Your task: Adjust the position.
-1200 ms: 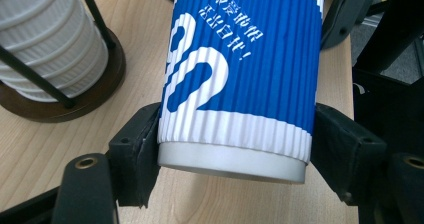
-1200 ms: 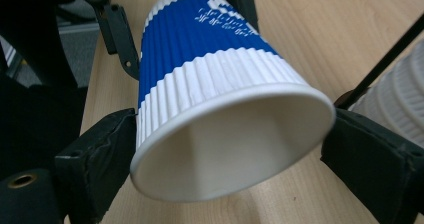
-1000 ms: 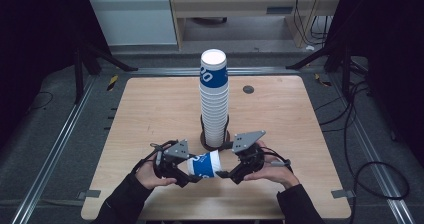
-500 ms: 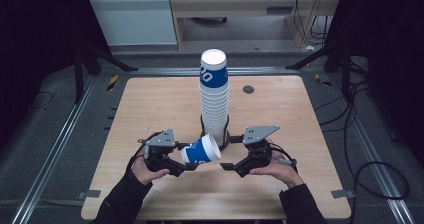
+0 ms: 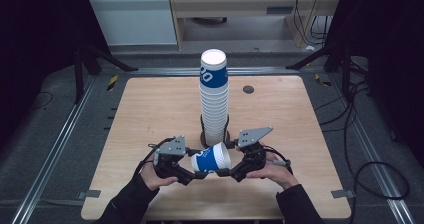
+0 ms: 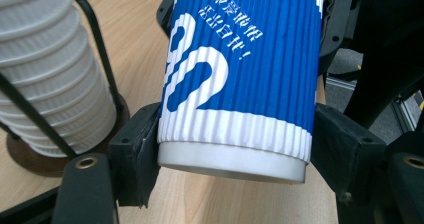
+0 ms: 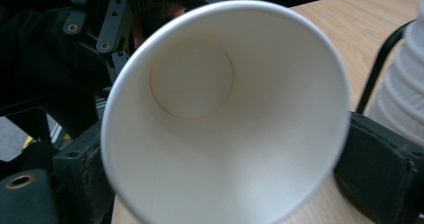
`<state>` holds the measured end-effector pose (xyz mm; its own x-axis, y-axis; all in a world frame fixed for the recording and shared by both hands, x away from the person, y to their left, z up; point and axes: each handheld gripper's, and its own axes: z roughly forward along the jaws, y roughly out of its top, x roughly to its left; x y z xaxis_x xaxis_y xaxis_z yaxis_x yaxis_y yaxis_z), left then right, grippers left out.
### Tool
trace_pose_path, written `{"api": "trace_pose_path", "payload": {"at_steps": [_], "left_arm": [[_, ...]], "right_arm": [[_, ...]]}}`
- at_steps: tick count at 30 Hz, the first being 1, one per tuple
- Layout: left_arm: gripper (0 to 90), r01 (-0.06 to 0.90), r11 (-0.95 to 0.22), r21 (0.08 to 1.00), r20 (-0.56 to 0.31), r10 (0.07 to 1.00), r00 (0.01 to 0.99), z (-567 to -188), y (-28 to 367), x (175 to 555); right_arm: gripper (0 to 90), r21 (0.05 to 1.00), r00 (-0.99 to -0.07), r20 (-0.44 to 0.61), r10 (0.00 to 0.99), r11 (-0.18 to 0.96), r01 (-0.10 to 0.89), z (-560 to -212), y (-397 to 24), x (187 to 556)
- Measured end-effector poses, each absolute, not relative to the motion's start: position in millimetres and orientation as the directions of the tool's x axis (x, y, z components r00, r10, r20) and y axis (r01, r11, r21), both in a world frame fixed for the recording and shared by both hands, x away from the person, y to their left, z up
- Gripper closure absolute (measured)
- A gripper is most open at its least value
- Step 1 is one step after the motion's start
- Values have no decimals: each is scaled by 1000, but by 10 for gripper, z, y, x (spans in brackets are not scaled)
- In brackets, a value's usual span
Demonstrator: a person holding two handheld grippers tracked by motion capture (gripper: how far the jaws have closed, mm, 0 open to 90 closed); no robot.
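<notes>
Both tools clamp one blue-and-white ribbed paper cup sideways above the wooden tabletop, left tool at its base, right tool at its rim, probably handing it over.

Dim surroundings, lit tabletop; close views slightly soft.

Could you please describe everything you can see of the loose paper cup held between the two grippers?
The paper cup is ribbed blue and white, with large white numerals and small white lettering, a smooth white base band and a plain white, empty inside. It lies on its side in front of the cup stack. The left gripper clamps its base end; the right gripper flanks its open rim.
</notes>
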<state>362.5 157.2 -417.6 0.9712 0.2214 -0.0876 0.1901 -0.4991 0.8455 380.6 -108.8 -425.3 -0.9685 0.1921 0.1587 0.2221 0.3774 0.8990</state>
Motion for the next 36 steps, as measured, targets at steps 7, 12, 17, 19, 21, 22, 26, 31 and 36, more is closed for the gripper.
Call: {"api": "trace_pose_path", "payload": {"at_steps": [7,12,17,19,21,22,26,31,36], "left_arm": [[267,187,-516,836,-89,208,974,-4194,1551,3624],[264,189,-522,832,-89,209,974,-4203,1549,3635],[245,195,-509,838,-91,221,971,-4196,1559,3643],[236,195,-510,838,-89,225,970,-4196,1564,3646],[229,196,-506,840,-88,229,969,-4190,1572,3646],[226,195,-503,842,-87,231,969,-4186,1577,3646],[211,198,-499,844,-85,240,967,-4177,1601,3653],[156,202,-508,838,-76,257,963,-4162,1656,3663],[130,212,-559,802,-54,286,957,-4202,1652,3695]], "right_arm": [[121,892,-973,167,162,395,219,-4290,-1055,3795],[131,888,-971,172,163,401,225,-4300,-1057,3796],[148,891,-971,172,165,394,225,-4284,-1073,3794],[152,891,-972,167,167,395,221,-4281,-1076,3791],[155,892,-972,160,170,398,216,-4277,-1080,3789],[156,891,-973,155,173,401,214,-4274,-1086,3790],[158,893,-972,149,179,398,210,-4257,-1109,3790],[157,894,-971,131,199,399,203,-4199,-1170,3789],[155,868,-964,100,247,451,206,-4149,-1197,3803]]}}
